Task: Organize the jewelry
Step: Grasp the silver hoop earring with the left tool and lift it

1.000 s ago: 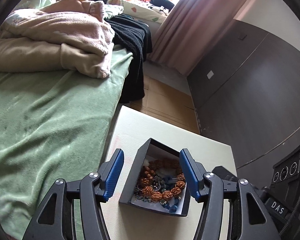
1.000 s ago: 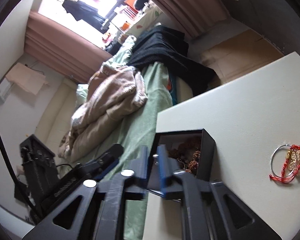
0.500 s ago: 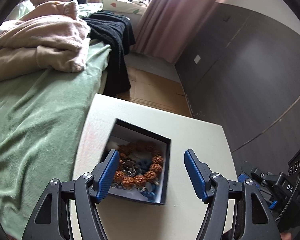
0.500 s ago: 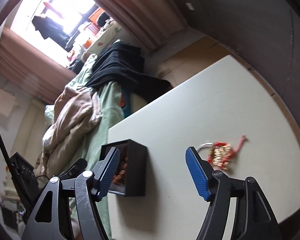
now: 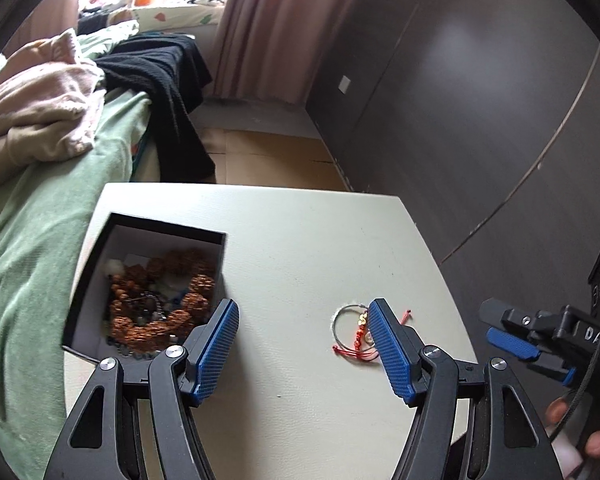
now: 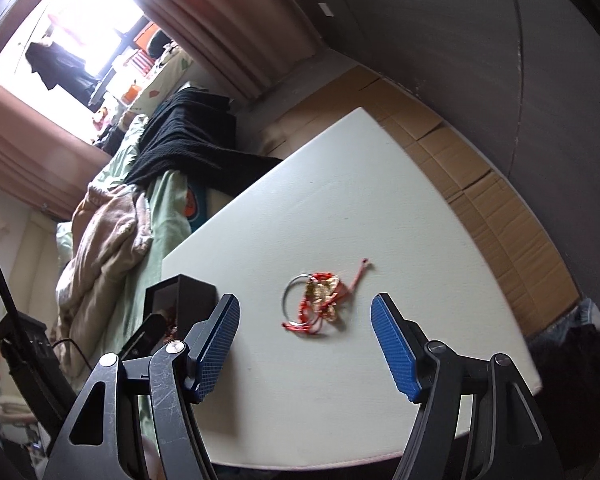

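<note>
An open black box sits at the table's left side with brown bead bracelets heaped inside. A red string bracelet with gold charms and a silver ring lies loose on the white table. My left gripper hangs open over the table between box and bracelet, nothing between its blue pads. My right gripper is open too, just short of the red bracelet, which lies ahead of the gap. The right gripper's tip shows at the left view's right edge.
A bed with a green sheet, a beige blanket and a black garment runs along the table's left side. Dark cabinet doors and cardboard on the floor lie past the table's far and right edges.
Both grippers have swung right, away from the box toward the red bracelet. The right gripper, nearly shut beside the box a second ago, now stands open. The left one has rolled level.
</note>
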Action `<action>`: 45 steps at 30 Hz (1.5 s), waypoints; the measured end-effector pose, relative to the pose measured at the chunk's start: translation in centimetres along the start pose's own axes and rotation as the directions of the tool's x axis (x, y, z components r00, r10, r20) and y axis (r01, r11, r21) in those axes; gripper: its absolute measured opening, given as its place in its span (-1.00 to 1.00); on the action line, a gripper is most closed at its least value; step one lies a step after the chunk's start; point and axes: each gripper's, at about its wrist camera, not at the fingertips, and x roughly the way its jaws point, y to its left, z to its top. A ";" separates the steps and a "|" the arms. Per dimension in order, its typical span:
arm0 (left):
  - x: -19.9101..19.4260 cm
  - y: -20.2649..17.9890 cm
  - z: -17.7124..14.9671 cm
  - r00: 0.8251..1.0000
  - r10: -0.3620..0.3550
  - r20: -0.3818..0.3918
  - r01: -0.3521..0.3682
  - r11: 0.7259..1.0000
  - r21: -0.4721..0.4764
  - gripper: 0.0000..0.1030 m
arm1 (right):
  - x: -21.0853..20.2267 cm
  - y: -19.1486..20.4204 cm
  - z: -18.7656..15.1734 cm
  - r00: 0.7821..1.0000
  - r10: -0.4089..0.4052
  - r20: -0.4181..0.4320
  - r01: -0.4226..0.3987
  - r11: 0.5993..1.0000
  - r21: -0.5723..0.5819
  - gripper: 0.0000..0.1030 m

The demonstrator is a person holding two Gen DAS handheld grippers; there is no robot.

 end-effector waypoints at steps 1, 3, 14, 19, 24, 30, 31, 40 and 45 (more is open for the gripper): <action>0.4 -0.5 -0.2 1.000 0.005 -0.008 -0.005 1.000 0.014 0.32 | -0.1 -0.4 0.1 1.000 -0.005 -0.001 0.005 1.000 0.007 0.34; 1.4 -1.4 -0.5 0.999 0.022 -0.026 -0.021 0.999 0.041 0.32 | -0.3 -1.3 0.3 1.000 -0.011 -0.008 0.011 1.000 0.028 0.34; 6.7 -5.1 -2.5 0.987 0.126 -0.102 -0.102 0.972 0.212 0.32 | -1.7 -4.3 1.6 1.000 0.026 0.007 -0.026 0.994 0.102 0.34; 8.3 -6.0 -2.8 0.980 0.164 -0.114 -0.128 0.952 0.277 0.33 | -1.9 -4.9 2.2 0.999 0.040 0.013 -0.041 0.991 0.124 0.34; 9.2 -6.6 -3.3 0.977 0.168 -0.127 -0.122 0.943 0.309 0.33 | -1.7 -5.5 2.7 0.999 0.041 0.011 -0.043 0.990 0.137 0.34; 9.7 -7.5 -3.8 0.977 0.165 -0.133 -0.110 0.932 0.346 0.33 | -1.5 -5.6 2.9 0.999 0.041 0.007 -0.042 0.989 0.140 0.34; 9.8 -7.4 -3.8 0.977 0.163 -0.134 -0.108 0.932 0.345 0.33 | -1.5 -5.7 3.0 0.999 0.041 0.006 -0.042 0.989 0.140 0.34; 10.2 -6.2 -3.3 0.984 0.087 -0.158 -0.036 0.953 0.299 0.22 | -1.2 -5.6 2.9 0.999 0.039 0.002 -0.039 0.990 0.135 0.34; 10.0 -6.2 -3.2 0.984 0.071 -0.164 -0.019 0.954 0.298 -0.02 | -0.6 -4.8 2.6 0.999 0.035 -0.015 -0.033 0.993 0.112 0.34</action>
